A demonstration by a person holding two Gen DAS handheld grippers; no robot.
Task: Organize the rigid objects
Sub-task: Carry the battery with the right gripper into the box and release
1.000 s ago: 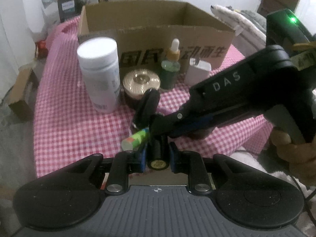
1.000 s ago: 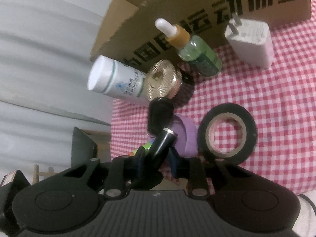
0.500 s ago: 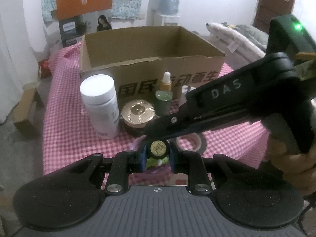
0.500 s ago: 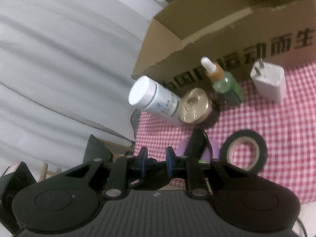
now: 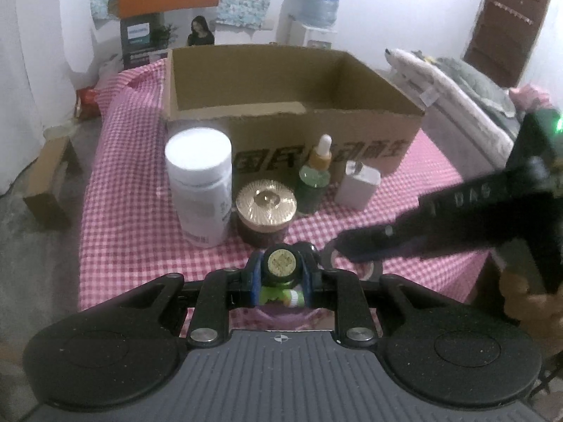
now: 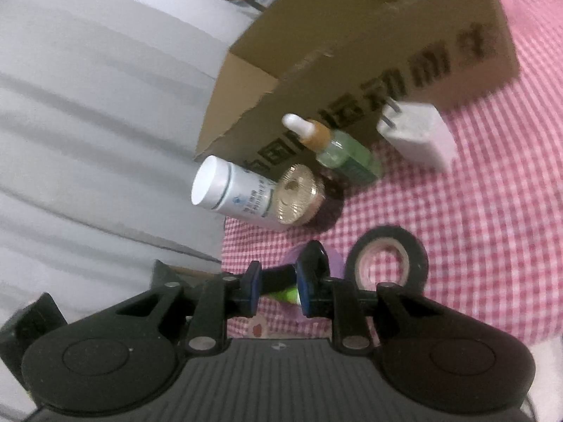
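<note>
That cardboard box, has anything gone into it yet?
Nothing shows inside the cardboard box, though its floor is hidden. The left tool grips a black tube with a gold cap. The white bottle, dropper bottle, gold-lidded jar, charger and tape roll wait outside.

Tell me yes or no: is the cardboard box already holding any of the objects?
No: in the left wrist view the cardboard box shows only bare inner walls, while the white bottle and dropper bottle stand on the cloth outside it.

Left gripper (image 5: 280,276) jaws clamped on black tube (image 5: 280,264), right gripper (image 6: 278,288) jaws parted
</note>
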